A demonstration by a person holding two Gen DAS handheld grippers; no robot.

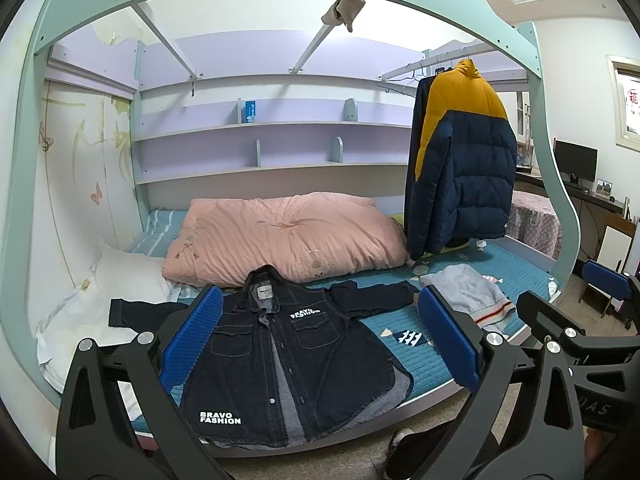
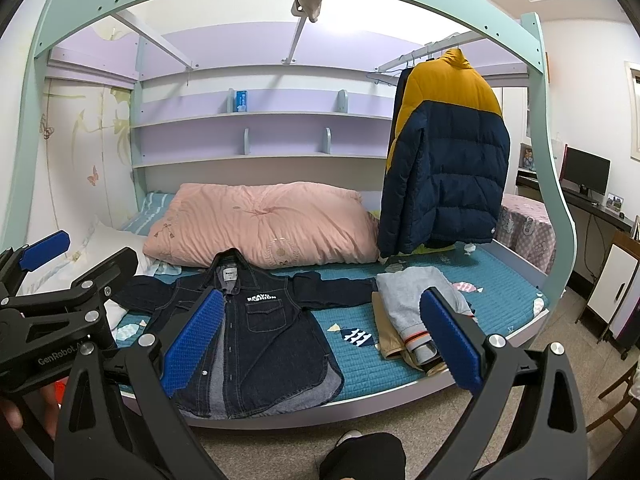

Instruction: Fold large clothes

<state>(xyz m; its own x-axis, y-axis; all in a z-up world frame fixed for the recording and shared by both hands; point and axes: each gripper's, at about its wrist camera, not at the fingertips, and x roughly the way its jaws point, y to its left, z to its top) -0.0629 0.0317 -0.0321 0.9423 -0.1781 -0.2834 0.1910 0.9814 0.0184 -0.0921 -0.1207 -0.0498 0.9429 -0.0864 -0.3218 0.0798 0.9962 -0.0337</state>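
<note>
A dark denim jacket (image 1: 280,352) with white "BRAVO FASHION" print lies spread flat, front up, sleeves out, on the teal bed (image 1: 432,364); its hem hangs over the front edge. It also shows in the right wrist view (image 2: 260,332). My left gripper (image 1: 320,344) is open and empty, held in the air in front of the jacket. My right gripper (image 2: 316,340) is open and empty, held in front of the bed to the right of the left one. The left gripper's frame shows at the left of the right wrist view (image 2: 60,304).
A folded grey garment (image 2: 420,300) lies on a tan one (image 2: 388,336) on the bed to the jacket's right. A pink quilt (image 1: 280,236) and white pillow (image 1: 120,280) lie behind. A navy and yellow puffer jacket (image 1: 460,160) hangs at the right. My shoe (image 2: 352,436) is on the floor.
</note>
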